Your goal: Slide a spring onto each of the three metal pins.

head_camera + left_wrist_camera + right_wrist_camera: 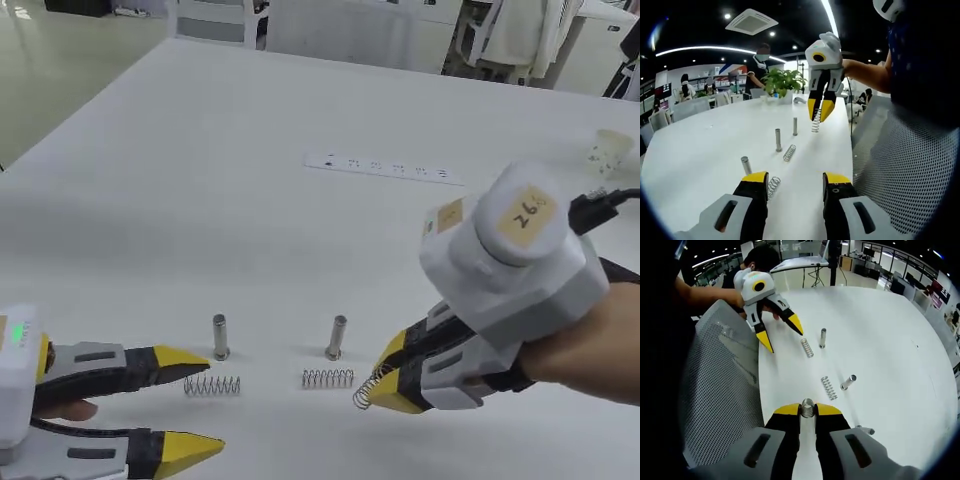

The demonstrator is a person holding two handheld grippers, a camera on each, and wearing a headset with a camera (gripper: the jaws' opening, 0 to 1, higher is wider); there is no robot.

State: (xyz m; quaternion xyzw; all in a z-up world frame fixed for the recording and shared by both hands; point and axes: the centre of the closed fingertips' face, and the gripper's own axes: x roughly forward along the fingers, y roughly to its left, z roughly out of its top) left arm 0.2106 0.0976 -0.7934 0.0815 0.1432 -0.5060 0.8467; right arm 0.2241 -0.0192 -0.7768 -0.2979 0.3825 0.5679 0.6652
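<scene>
Right gripper point(385, 378), lower right: jaws pinched on one spring point(363, 392). Left gripper point(205, 400), lower left: jaws wide, empty. Two loose springs point(212, 385) flat on counter point(300, 230), lower centre, beside bare pins point(220, 335). None of three fitted yet.

The tabletop point(300, 200) is smooth, matt white. One pin point(220, 335) and a second pin point(338, 337) are bare grey metal with a dull shine. One spring point(212, 385), a second spring point(328, 378) and the held spring point(365, 392) are thin bright wire. The left hand-held gripper point(215, 400) and right hand-held gripper point(377, 382) have white plastic shells and black jaws tipped in smooth yellow.
</scene>
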